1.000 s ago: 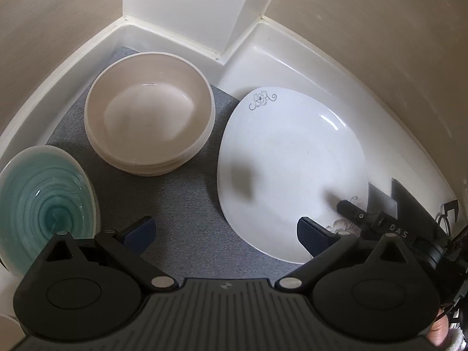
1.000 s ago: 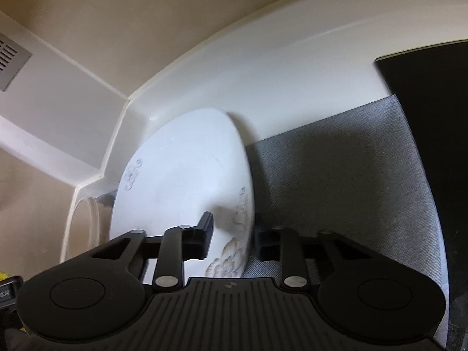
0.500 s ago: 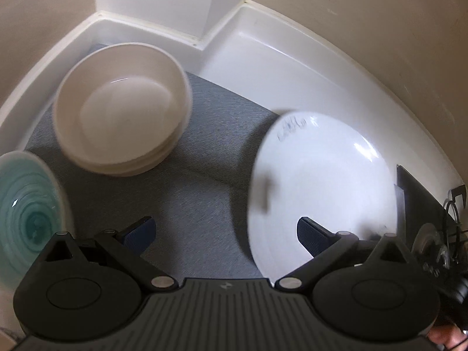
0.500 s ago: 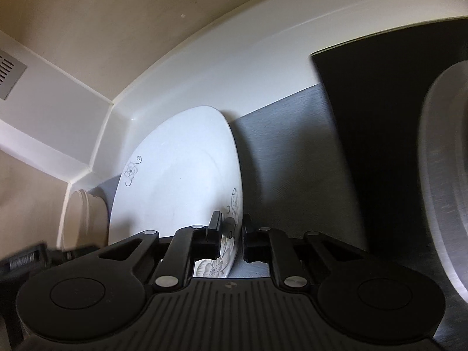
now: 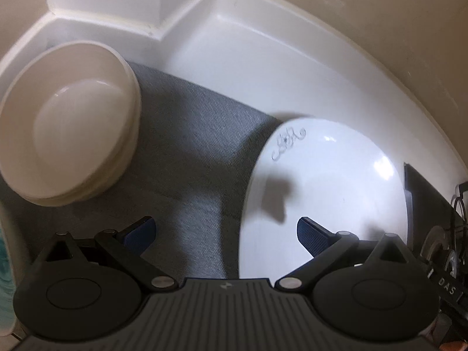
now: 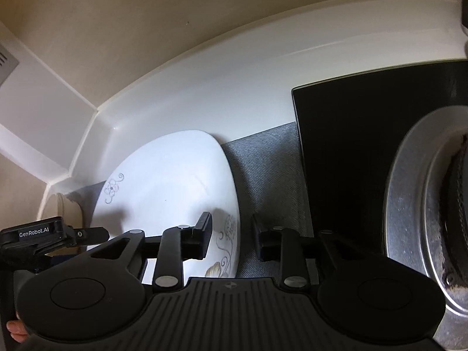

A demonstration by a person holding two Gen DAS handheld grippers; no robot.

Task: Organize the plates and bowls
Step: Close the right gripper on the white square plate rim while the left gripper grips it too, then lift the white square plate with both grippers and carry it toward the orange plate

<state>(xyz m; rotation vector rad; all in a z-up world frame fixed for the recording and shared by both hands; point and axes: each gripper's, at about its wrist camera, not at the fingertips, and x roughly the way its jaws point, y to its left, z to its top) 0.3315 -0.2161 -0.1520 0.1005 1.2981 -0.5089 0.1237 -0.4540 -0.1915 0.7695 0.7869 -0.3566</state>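
Observation:
A white square plate [image 5: 321, 181] with flower prints lies on the grey mat [image 5: 193, 152], right of a stack of cream bowls [image 5: 70, 134]. My left gripper [image 5: 225, 231] hangs open above the plate's left edge, its right finger over the plate. In the right wrist view the plate [image 6: 169, 187] has its near right rim between the jaws of my right gripper [image 6: 232, 237]. Those jaws are opening and the pads stand clear of the rim. A teal bowl [image 5: 4, 257] shows as a sliver at the left edge.
White raised walls [image 5: 263, 52] close the mat in at the back. A black stove top [image 6: 345, 146] with a metal burner ring [image 6: 415, 204] borders the mat on the right. The left gripper's body [image 6: 38, 234] sits just left of the plate.
The plate has slid right, away from the bowl stack, and now lies flatter. The right jaws, shut on its rim before, have parted. The teal bowl has nearly left the left view.

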